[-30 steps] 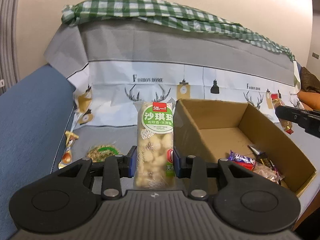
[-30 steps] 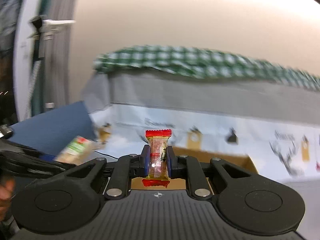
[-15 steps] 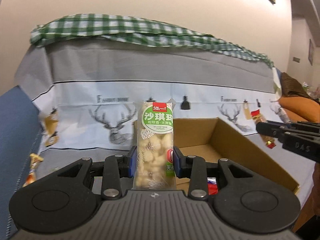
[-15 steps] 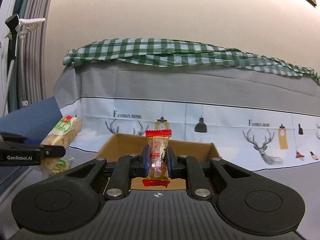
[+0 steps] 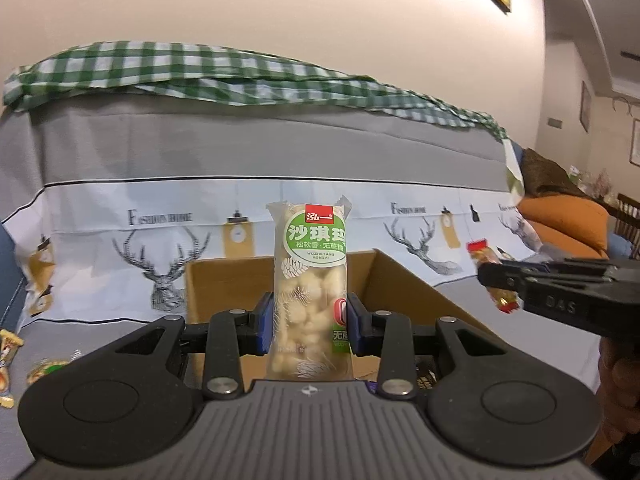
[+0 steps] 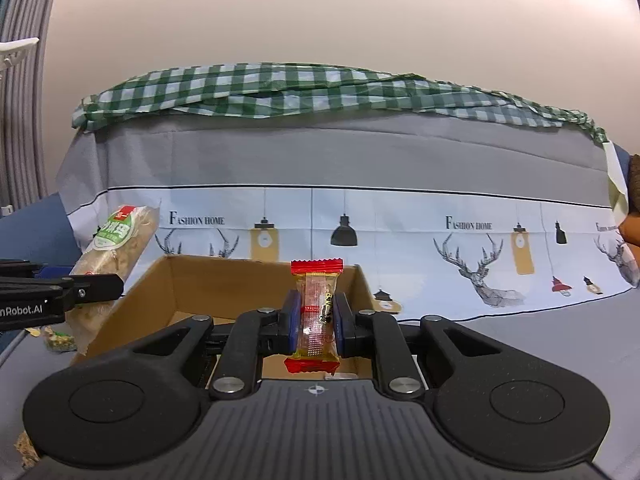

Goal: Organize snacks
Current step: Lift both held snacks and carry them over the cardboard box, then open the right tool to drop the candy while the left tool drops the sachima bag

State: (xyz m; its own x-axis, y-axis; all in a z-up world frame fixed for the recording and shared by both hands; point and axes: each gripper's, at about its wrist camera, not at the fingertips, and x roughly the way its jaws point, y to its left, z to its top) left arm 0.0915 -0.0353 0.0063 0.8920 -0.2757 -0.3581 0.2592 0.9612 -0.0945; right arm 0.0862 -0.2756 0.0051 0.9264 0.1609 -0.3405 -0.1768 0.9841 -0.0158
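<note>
Swung across toward the cardboard box [image 5: 404,284], both grippers. Left gripper [image 5: 310,326] clamped on the tall green-labelled pastry pack [image 5: 308,280], upright before the box's open top. Right gripper [image 6: 316,322] pinched narrow on the small red-ended candy [image 6: 317,314], above the box's near edge.

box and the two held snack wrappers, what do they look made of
Cardboard box: plain brown corrugated board, matte, raw-cut rim.
Green-label snack pack: clear glossy plastic film, pale pieces visible through it.
Red-ended candy: thin shiny plastic wrap, crimped zigzag ends, probably film rather than foil.
</note>
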